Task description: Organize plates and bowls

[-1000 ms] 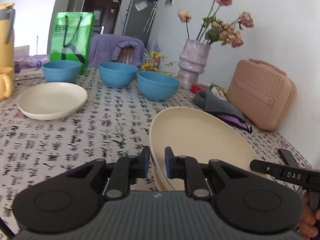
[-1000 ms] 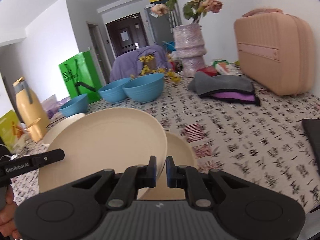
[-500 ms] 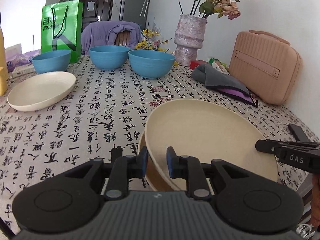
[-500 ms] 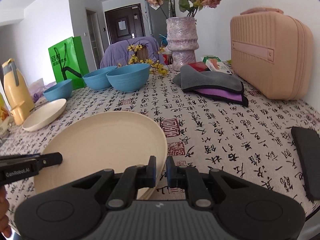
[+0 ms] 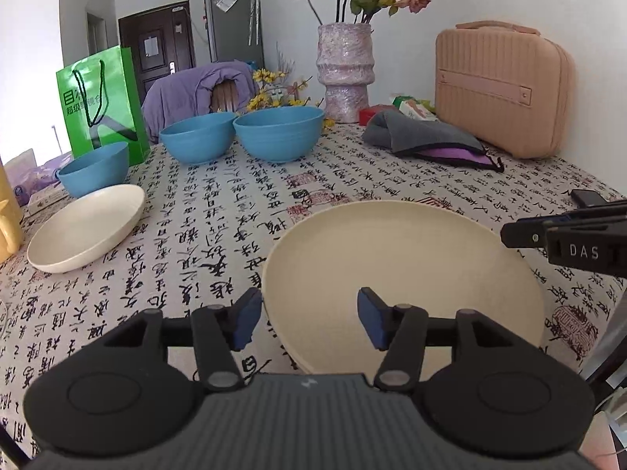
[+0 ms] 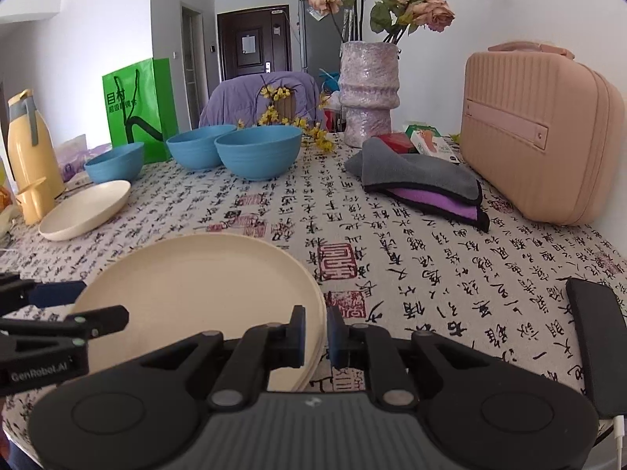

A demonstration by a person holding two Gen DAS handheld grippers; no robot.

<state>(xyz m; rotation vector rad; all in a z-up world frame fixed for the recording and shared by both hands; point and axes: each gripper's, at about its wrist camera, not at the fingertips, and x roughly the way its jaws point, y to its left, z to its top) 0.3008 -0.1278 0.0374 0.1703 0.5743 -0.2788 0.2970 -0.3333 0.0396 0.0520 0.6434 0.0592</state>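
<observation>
A cream plate [image 5: 403, 274] lies flat on the tablecloth near the front, on top of another plate whose edge shows just under it. My left gripper [image 5: 309, 321] is at the plate's near left rim. Its jaws are opening: the rim lies between the blue pads [image 5: 247, 321] and neither pad touches it. My right gripper [image 6: 315, 333] is shut on the right rim of the same cream plate [image 6: 196, 293]. A second cream plate [image 5: 86, 231] lies far left. Three blue bowls [image 5: 278, 133] stand at the back.
A green bag [image 5: 102, 98], a vase with flowers [image 5: 345, 70] and a pink case [image 5: 501, 86] line the back and right. Folded grey and purple cloths [image 6: 423, 180] lie mid-right. A yellow flask [image 6: 27, 149] stands at the left, and a black phone [image 6: 599, 337] lies by the right edge.
The cream plate, held tilted up by both grippers, has come down flat onto the lower plate. The left jaws have parted and let go of its rim. The right grip is unchanged.
</observation>
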